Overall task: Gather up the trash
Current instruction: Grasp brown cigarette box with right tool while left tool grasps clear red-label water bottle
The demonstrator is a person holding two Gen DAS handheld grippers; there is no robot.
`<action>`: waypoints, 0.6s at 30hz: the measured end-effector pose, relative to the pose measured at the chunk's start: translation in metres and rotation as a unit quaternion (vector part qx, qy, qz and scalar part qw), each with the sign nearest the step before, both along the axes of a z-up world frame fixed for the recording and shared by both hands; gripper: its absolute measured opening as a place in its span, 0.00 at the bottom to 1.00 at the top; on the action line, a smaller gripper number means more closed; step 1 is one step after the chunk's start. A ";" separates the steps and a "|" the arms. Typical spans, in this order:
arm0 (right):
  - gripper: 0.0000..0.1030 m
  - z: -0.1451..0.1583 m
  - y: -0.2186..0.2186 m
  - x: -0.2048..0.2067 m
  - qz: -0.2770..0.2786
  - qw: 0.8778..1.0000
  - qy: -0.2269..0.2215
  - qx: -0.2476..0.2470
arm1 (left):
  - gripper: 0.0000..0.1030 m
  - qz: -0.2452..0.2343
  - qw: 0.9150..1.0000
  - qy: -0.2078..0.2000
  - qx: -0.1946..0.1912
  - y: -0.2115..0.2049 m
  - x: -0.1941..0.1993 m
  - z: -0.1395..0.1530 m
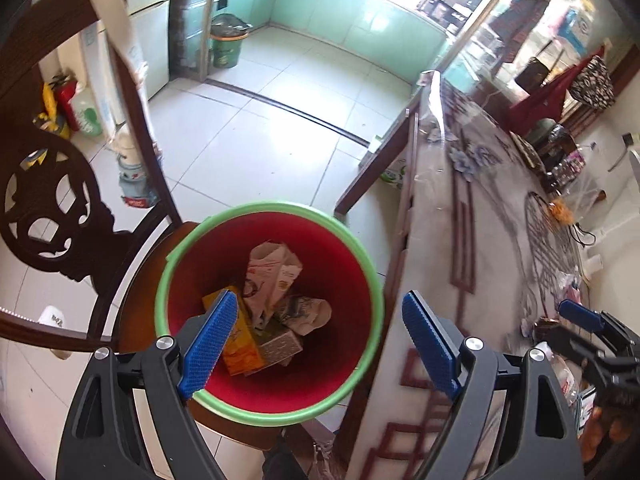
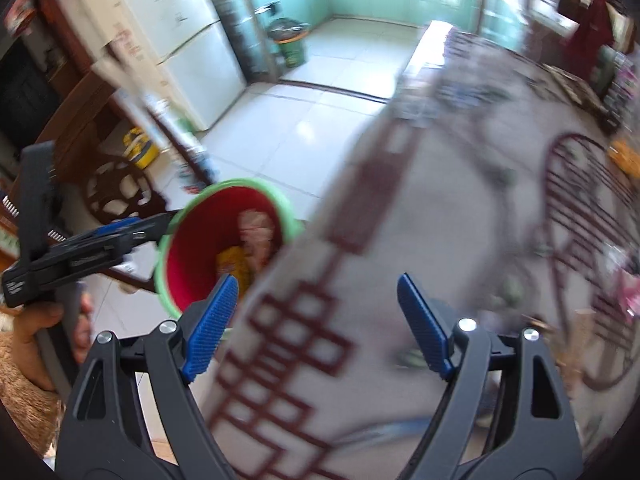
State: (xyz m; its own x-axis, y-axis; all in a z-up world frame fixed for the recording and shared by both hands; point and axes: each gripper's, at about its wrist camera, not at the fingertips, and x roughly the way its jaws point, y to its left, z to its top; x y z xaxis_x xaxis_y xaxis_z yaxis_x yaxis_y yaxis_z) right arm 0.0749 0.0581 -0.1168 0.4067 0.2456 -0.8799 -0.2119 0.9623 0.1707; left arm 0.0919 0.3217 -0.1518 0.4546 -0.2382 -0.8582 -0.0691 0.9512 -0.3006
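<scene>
We hold the left gripper point(image 1: 316, 340) over the round red plastic bin with the green rim point(image 1: 362, 264), its blue-padded jaws spread wide with nothing between them. The bin stands on the seat of a dark carved wooden chair point(image 1: 48, 216), just beside the left edge of the table under a pale cloth with dark red lattice patterns point(image 1: 480, 248), likely so that rubbish from the table can go straight in. Inside lie crumpled printed paper point(image 1: 272, 272), a flattened yellow carton point(image 1: 240, 344) and a small grey box point(image 1: 280, 346).

The right gripper point(image 2: 316, 328) hangs over the tablecloth, near side, its jaws likewise spread and empty. We judge that it is heading for more rubbish on the table.

The left wrist view gives us the bin's contents sharply, plus small litter and a plastic bottle point(image 1: 564, 376) at the table's near right. The right wrist view is smeared by motion, so the table's items are hard to read there, but it alone shows the hand point(image 2: 44, 340) gripping the left tool's handle.
</scene>
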 end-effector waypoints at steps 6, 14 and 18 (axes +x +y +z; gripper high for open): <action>0.78 0.002 -0.116 -0.012 -0.144 0.989 0.001 -0.031 | 0.78 -0.035 0.999 0.002 -0.007 -0.034 0.000 0.003; 0.78 -0.022 -0.235 -0.045 -0.263 0.964 0.035 -0.029 | 0.78 -0.063 0.998 0.010 -0.004 -0.087 -0.005 0.004; 0.78 -0.045 -0.260 -0.048 -0.254 0.965 0.063 0.006 | 0.78 -0.066 0.998 0.016 0.000 -0.123 -0.012 0.004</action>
